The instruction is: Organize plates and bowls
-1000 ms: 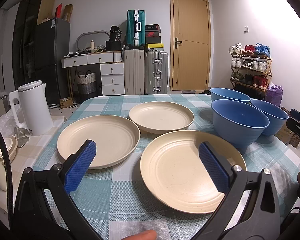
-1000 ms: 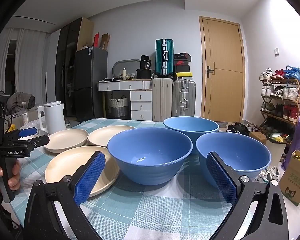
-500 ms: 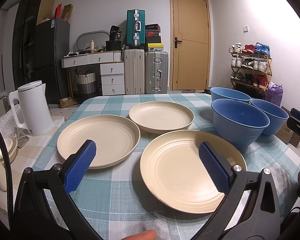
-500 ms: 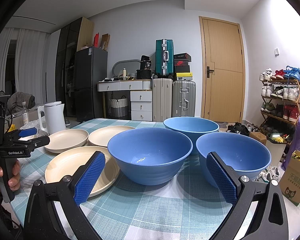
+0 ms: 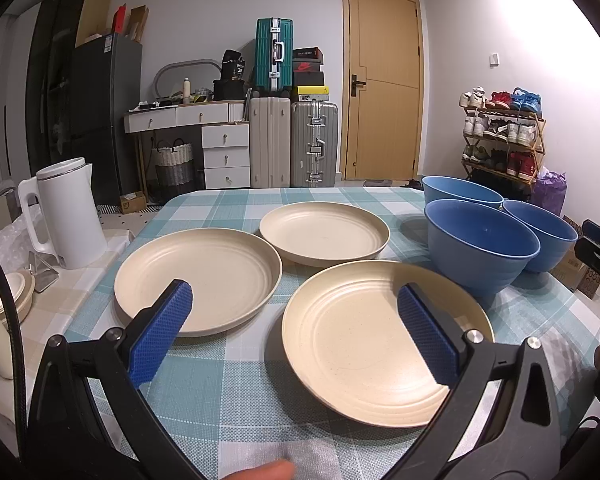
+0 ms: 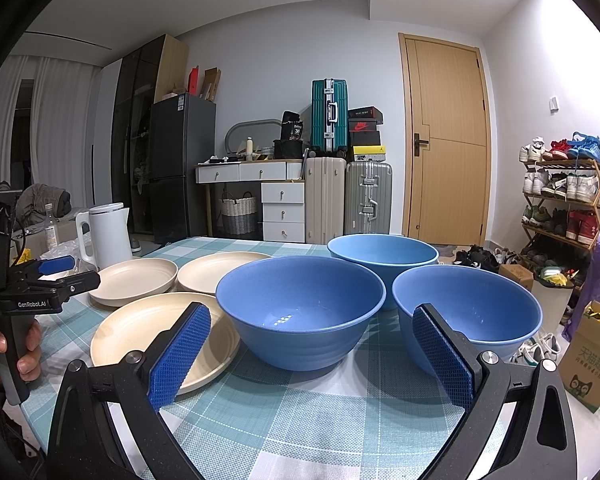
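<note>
Cream near plate (image 5: pixel 384 340) lies flat at the table's (image 5: pixel 236 408) front edge, directly ahead of the left gripper (image 5: pixel 296 334), jaws wide and empty. Right gripper (image 6: pixel 310 354), also wide, faces the near blue bowl (image 6: pixel 300 312) mid-table.

Wooden door (image 5: pixel 381 84), suitcases (image 5: pixel 294 142), shoe rack (image 5: pixel 502 136), white walls.
</note>
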Available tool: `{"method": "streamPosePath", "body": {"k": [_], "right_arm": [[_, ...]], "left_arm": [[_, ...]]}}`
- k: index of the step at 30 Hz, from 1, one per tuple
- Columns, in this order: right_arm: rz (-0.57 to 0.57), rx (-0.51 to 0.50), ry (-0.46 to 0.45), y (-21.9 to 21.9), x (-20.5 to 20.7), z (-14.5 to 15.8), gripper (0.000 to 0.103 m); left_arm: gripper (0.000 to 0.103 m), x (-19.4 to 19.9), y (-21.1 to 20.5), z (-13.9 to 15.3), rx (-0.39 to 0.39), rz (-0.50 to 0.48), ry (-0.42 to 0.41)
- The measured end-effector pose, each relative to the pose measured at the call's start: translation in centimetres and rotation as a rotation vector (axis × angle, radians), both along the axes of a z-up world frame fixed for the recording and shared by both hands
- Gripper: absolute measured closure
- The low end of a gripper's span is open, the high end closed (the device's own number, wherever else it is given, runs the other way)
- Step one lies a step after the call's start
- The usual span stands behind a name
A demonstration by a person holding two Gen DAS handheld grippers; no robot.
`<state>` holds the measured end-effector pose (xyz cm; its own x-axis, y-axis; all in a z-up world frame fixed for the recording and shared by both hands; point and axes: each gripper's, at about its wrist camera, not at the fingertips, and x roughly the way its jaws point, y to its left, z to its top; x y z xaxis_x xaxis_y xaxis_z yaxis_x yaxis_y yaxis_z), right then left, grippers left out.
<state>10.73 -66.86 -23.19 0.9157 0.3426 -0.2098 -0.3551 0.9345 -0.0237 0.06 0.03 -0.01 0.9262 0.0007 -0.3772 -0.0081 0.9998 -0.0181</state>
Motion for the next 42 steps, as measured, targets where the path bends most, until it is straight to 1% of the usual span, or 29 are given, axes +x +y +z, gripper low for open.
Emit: {"method": "streamPosePath", "body": {"k": [22,26,28,33,42], "right_arm": [[0.0,-0.001,0.004,0.02,-0.02,0.01,0.0],[-0.002,0.0,0.001,0.01,-0.01,0.0,0.0],[-0.002,0.0,0.0,0.55,-0.12,0.05,0.0],[-0.002,0.0,0.003,0.24,-0.17,-0.11,0.0],[-0.007,-0.002,0.015,0.06,0.61,-0.22,0.0]], "left_arm": [[0.0,0.04,0.12,-0.27,0.007,0.001,-0.013],[0.0,-0.62,0.28,0.33,0.002,0.001,-0.014],[0.0,-0.61,0.32,0.27,0.0,0.004,-0.013],[0.0,-0.45,0.44,0.1,-0.016,-0.001,-0.007],[0.0,-0.59,0.59,0.1,-0.02,-0.002,-0.005]]}}
